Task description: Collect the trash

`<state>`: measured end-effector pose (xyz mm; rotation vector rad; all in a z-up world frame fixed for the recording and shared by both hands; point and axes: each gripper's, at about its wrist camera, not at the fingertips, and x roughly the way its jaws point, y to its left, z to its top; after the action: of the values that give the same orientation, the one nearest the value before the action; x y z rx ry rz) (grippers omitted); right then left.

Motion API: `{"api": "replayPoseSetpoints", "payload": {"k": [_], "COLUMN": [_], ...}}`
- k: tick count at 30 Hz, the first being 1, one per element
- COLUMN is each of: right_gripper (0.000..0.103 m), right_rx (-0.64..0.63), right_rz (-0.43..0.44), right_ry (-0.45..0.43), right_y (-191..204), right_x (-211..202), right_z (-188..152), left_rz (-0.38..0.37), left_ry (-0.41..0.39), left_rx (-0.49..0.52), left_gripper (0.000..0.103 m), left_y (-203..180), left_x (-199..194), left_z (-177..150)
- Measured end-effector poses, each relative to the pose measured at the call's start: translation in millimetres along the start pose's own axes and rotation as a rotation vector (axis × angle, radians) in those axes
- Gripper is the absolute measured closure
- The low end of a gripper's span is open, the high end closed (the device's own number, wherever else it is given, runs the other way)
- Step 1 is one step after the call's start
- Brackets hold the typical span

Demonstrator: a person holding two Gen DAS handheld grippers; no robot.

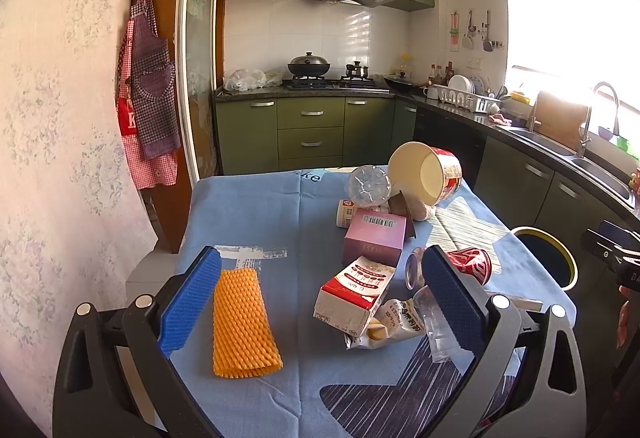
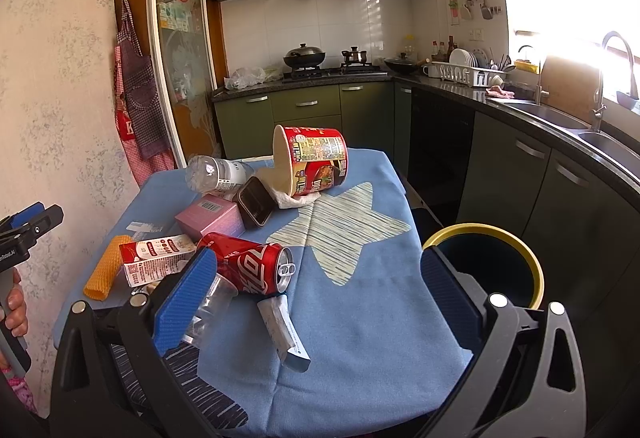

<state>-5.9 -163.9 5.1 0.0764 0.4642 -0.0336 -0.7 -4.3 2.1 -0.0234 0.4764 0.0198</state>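
Trash lies on a blue-clothed table [image 1: 256,222]: an orange foam net [image 1: 242,322], a red-and-white milk carton [image 1: 352,294], a pink box [image 1: 376,238], a red cola can [image 2: 250,264], a clear plastic cup [image 2: 210,308], a white wrapper [image 2: 282,330], a plastic bottle [image 2: 218,172] and a tipped noodle cup [image 2: 316,160]. My left gripper [image 1: 322,290] is open above the near table, empty. My right gripper [image 2: 320,294] is open and empty, above the cloth beside the can. A yellow-rimmed bin [image 2: 486,266] stands right of the table.
A dark phone-like slab [image 2: 256,202] leans by the noodle cup. Green kitchen cabinets [image 1: 310,130], a stove and a sink counter [image 2: 560,118] lie beyond. A wall with hanging aprons [image 1: 150,90] is on the left.
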Motion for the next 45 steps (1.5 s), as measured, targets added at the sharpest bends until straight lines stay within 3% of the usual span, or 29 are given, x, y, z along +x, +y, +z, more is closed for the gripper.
{"api": "replayPoseSetpoints", "payload": {"k": [23,34,40,45], "right_gripper": [0.006,0.006,0.006,0.006], "right_rx": [0.005,0.004,-0.086,-0.216], "right_rz": [-0.007,-0.015,-0.056,-0.082], "right_ry": [0.006,0.036,0.042,0.081], "right_y": [-3.0,-3.9,6.3,31.1], "right_x": [3.5,16.9,48.1,103.7], "right_z": [-0.9,1.8,35.4,81.6], "left_rz": [-0.006,-0.015,-0.039,-0.015], "left_ry": [0.0,0.029,0.041,0.024], "left_rx": [0.006,0.007,0.007,0.044], "left_gripper": [0.004,0.004,0.004,0.004], "left_y": [-1.3,0.9,8.0,14.8], "left_x": [-0.2,17.4,45.6,96.9], "left_z": [1.9,2.4,23.2,58.7]}}
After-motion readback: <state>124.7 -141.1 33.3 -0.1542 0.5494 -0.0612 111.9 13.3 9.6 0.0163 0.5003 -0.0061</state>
